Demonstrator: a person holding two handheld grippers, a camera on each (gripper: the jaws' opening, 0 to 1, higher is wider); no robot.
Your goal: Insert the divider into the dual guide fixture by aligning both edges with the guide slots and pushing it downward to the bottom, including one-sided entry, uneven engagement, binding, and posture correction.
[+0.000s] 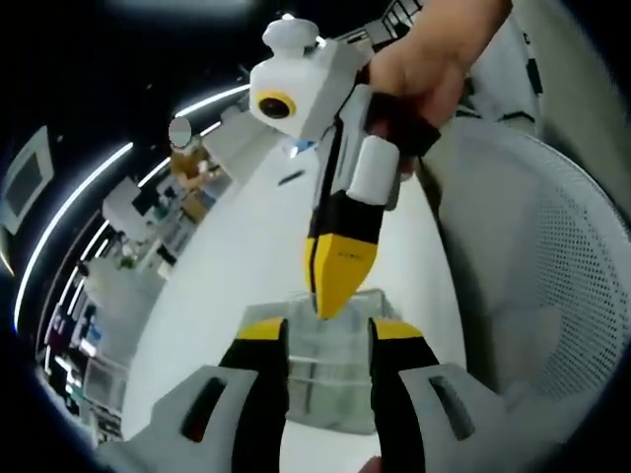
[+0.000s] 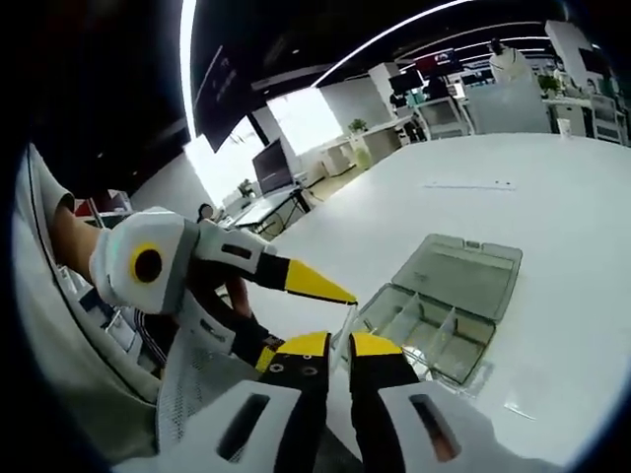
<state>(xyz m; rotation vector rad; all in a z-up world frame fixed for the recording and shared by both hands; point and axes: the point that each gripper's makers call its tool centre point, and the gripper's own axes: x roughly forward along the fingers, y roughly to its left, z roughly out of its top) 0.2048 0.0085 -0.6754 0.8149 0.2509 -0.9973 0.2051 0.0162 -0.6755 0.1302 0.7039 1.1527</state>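
Right gripper view: clear plastic compartment box with hinged lid open (image 2: pixel 444 305) lies on the white bench (image 2: pixel 552 207). Left hand-held gripper (image 2: pixel 350 299), jaws closed to a yellow point, touches the box's near corner. Right hand-held gripper (image 2: pixel 340 347), beside that corner, pinches a thin clear divider (image 2: pixel 347 320). Left gripper view: left hand-held gripper's (image 1: pixel 330 330) jaws frame the box (image 1: pixel 330 365); a hand (image 1: pixel 429 59) holds the right hand-held gripper (image 1: pixel 330 296) above it.

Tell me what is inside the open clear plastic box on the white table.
The clear plastic box holds thin clear dividers splitting it into compartments that look empty. The left gripper tip hides its near corner.
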